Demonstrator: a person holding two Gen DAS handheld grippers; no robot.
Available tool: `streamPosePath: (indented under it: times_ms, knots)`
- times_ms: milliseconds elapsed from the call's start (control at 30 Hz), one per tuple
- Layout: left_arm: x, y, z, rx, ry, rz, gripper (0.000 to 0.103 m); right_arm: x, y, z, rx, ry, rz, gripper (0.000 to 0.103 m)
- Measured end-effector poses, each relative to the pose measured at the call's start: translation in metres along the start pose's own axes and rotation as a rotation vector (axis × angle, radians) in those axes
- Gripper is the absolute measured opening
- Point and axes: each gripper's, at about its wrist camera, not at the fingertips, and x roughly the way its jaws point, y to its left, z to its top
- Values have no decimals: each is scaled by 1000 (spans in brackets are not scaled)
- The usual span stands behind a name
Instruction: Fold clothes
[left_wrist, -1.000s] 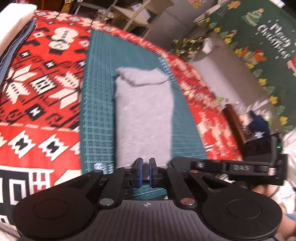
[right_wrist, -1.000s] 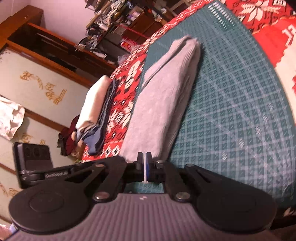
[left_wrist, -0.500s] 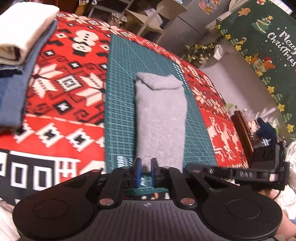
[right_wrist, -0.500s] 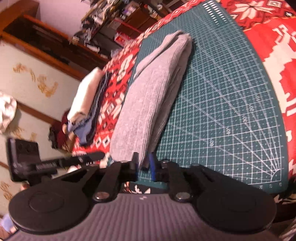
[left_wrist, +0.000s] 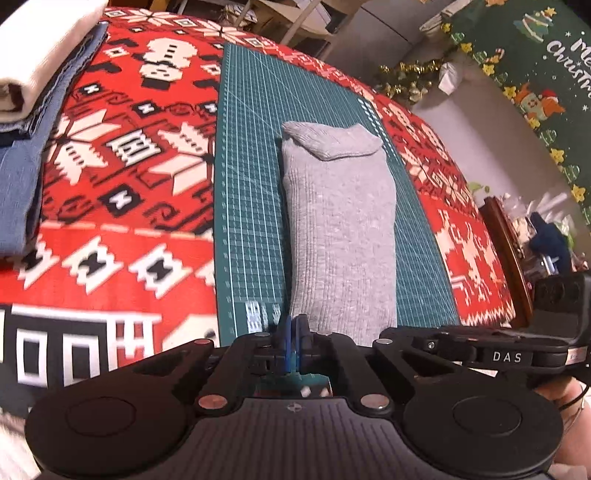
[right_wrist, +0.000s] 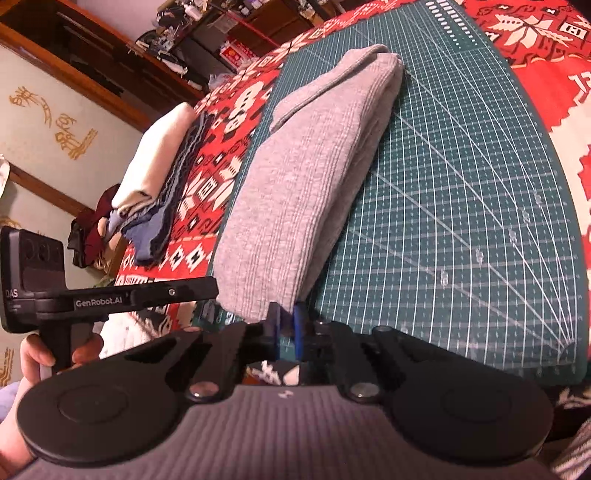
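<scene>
A grey knit garment lies folded into a long narrow bundle on the green cutting mat; it also shows in the right wrist view. My left gripper is shut and empty, just off the bundle's near left corner. My right gripper has its jaws slightly apart at the bundle's near end, with the cloth edge just ahead of them; I cannot see cloth pinched between them.
A stack of folded clothes, white on blue, sits at the left on the red patterned tablecloth; it also shows in the right wrist view. The mat lies bare right of the bundle. A dark shelf stands behind.
My left gripper has shut, from slightly open half a second ago. My right gripper opened from shut a second ago and stays slightly apart. Both drew back a little from the bundle's near end.
</scene>
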Motion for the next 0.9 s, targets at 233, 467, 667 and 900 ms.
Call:
streamPosePath:
  times_ms: [233,467,667,900]
  knots:
    - [-10,3,-3,-65,10,18,20,-18,-8,-3,32,-22,27,24]
    - [-11,9,40,-158,-92,-61,31,-35,-29,26,139,-225,17,42]
    - [21,-1,80,-158,-111,-96,31,-26,-41,52,220,-357,-30,44]
    - [42,5,89,-160,-83,-69,31,-10,-52,61,286,-306,-33,43]
